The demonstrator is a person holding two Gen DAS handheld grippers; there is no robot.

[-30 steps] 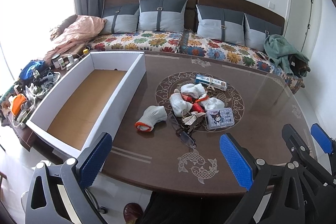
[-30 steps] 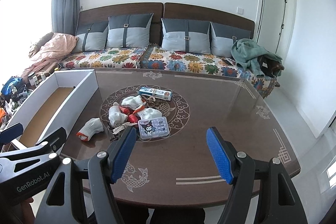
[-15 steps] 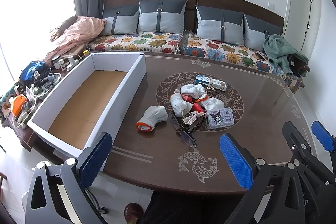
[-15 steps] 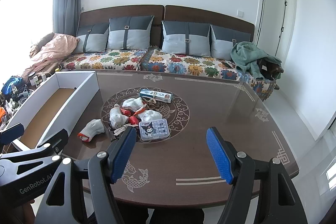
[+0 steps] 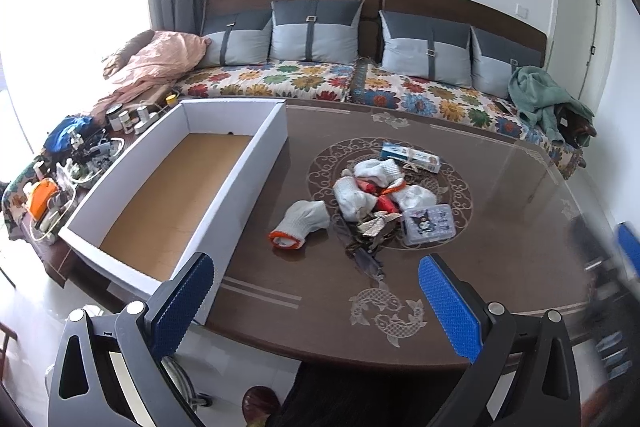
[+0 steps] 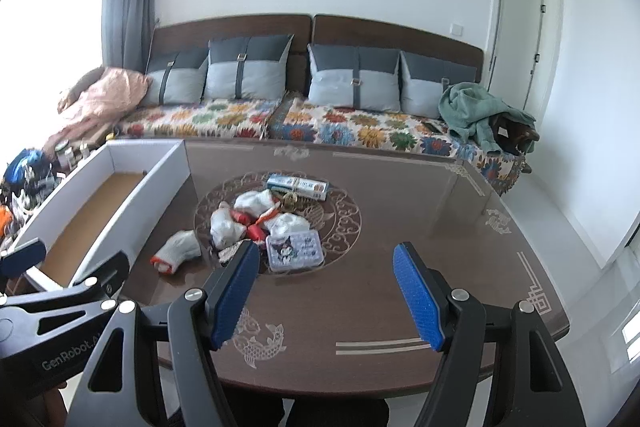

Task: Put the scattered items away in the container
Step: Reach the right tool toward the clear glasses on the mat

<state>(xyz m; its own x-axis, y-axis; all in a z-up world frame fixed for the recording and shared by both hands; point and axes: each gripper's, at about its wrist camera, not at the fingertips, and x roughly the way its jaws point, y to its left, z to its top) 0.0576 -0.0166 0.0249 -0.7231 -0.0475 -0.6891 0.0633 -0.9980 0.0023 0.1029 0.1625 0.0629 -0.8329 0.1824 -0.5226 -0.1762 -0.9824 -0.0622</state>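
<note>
A white cardboard box [image 5: 248, 171] [image 6: 160, 183] with a brown floor stands empty on the table's left side. Mid-table lies a pile: white gloves with orange cuffs [image 5: 300, 223] [image 6: 178, 251], a clear case with a cartoon sticker [image 5: 428, 225] [image 6: 296, 251], a blue-and-white carton [image 5: 410, 157] [image 6: 298, 185], and dark small items [image 5: 368, 243]. My left gripper [image 5: 316, 295] hangs open over the table's near edge, short of the pile. My right gripper [image 6: 326, 287] is open too, held above the near table just right of the case. Nothing is between either pair of fingers.
The brown oval table [image 5: 500, 267] [image 6: 440, 247] has bare room at its right and front. A floral sofa [image 6: 280, 119] runs behind it. A cluttered side stand [image 5: 64, 171] sits left of the box. The other gripper shows blurred at the right edge [image 5: 628, 251].
The right gripper has shifted forward and up a little, its view now nearer the pile. The left gripper has barely moved. Both stay open.
</note>
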